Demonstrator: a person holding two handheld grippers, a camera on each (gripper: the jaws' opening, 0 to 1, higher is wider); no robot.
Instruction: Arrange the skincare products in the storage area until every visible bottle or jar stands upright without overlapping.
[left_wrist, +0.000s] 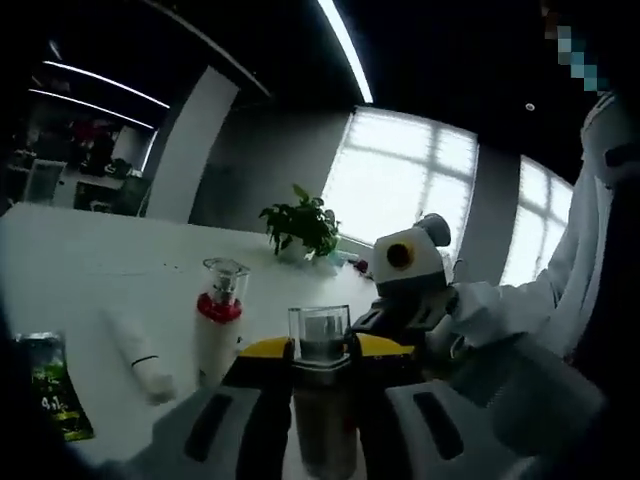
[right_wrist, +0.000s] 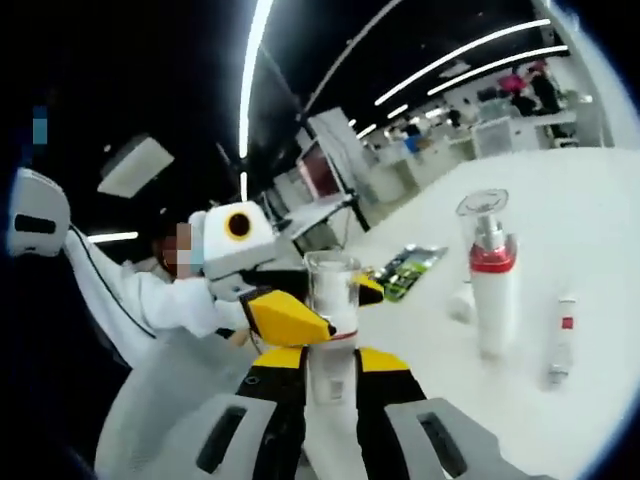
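Clear-capped, the cylindrical bottle with a brownish metallic body (left_wrist: 322, 385) stands upright between the yellow-tipped jaws of the left gripper (left_wrist: 322, 375), which are clenched on its sides; the same bottle (right_wrist: 331, 330) sits between the jaws of the right gripper (right_wrist: 331, 385), closed against it from the opposite side. In the left gripper view the right gripper meets the bottle from behind. On the white table (left_wrist: 90, 255), just beside the grasped bottle, a white pump bottle with a red collar and clear cap (left_wrist: 218, 325) stands upright. A white tube (left_wrist: 138, 350) lies flat near it. A green printed packet (left_wrist: 48, 385) lies at the table edge. A potted green plant (left_wrist: 300, 228) stands well apart, near the bright windows (left_wrist: 400, 180). A person's white sleeve (left_wrist: 500, 305) holds the right gripper.
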